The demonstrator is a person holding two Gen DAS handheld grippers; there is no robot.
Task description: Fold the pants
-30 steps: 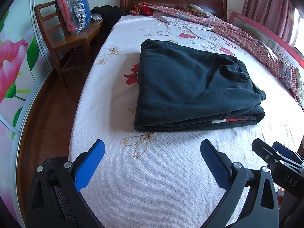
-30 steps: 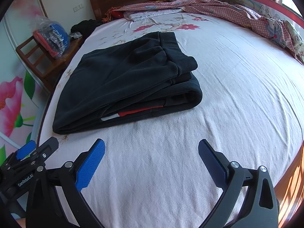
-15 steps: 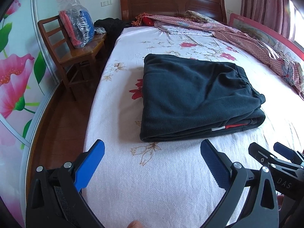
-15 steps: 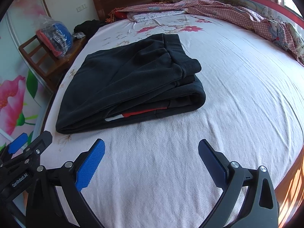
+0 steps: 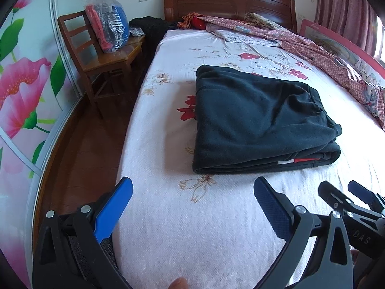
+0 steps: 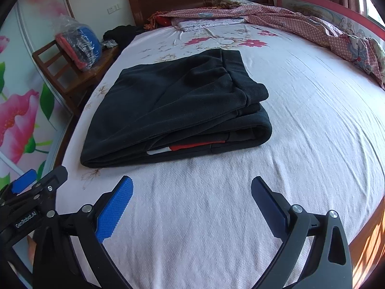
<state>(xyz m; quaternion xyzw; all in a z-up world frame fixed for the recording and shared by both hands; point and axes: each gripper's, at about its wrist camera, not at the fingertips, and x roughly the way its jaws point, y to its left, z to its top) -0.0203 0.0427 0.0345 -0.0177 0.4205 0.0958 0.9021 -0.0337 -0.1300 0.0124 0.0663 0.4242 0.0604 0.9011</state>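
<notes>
On the white floral-print bed: one pair of dark fleece pants, folded.
Compact layered rectangle, red-and-white strip at front edge. Two grippers, left gripper and right gripper, both spread wide, empty, short of pants. One wooden chair with plastic-wrapped bundle bedside.

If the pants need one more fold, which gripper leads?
Probably right. The right gripper faces the pants squarely; the left gripper sits off their left corner. Both are open and clear.
</notes>
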